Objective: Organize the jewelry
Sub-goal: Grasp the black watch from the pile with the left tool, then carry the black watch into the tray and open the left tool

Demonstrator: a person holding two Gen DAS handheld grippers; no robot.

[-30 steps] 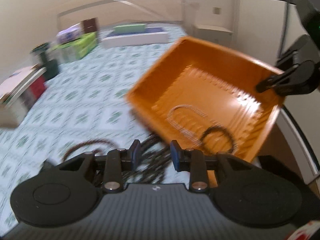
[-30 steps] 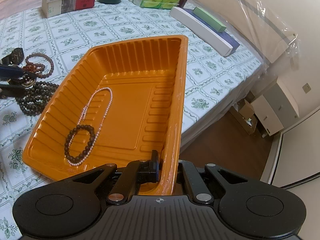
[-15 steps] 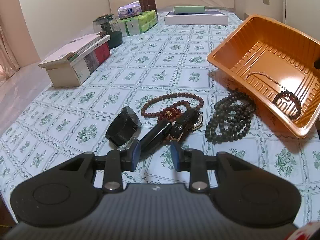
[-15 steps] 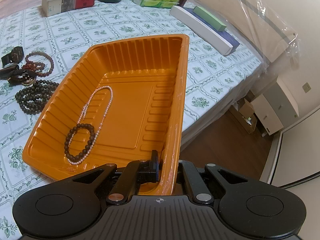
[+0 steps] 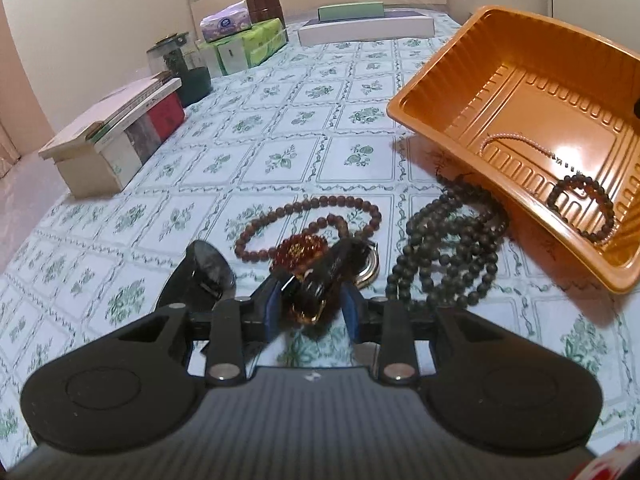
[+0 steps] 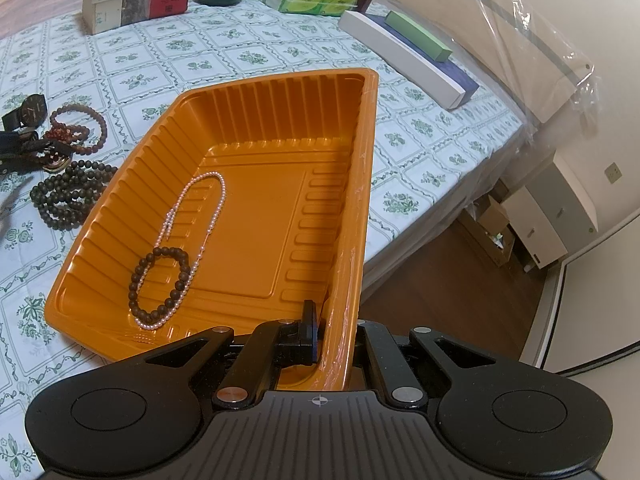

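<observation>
My right gripper (image 6: 334,332) is shut on the near rim of the orange tray (image 6: 368,160), which it holds tilted above the flowered cloth. Inside lie a pearl necklace (image 6: 208,208) and a dark bead bracelet (image 6: 134,280). My left gripper (image 5: 310,304) is low over the jewelry pile, jaws open, and the dark strap of a watch (image 5: 320,280) lies between the fingers. A black watch (image 5: 200,272), a red bead bracelet (image 5: 300,250), a brown bead bracelet (image 5: 304,208) and a long dark bead necklace (image 5: 452,256) lie around it. The tray (image 5: 432,120) is to its right.
A stack of books (image 5: 116,136), a dark green jar (image 5: 192,76), tissue packs (image 5: 248,44) and a long white box (image 5: 364,30) line the far side of the cloth. The surface's edge drops to a wooden floor (image 6: 440,280) on the right.
My left gripper has swung away from the tray to the jewelry pile and come down, so the watch strap is now between its fingers. The right gripper and tray have kept still.
</observation>
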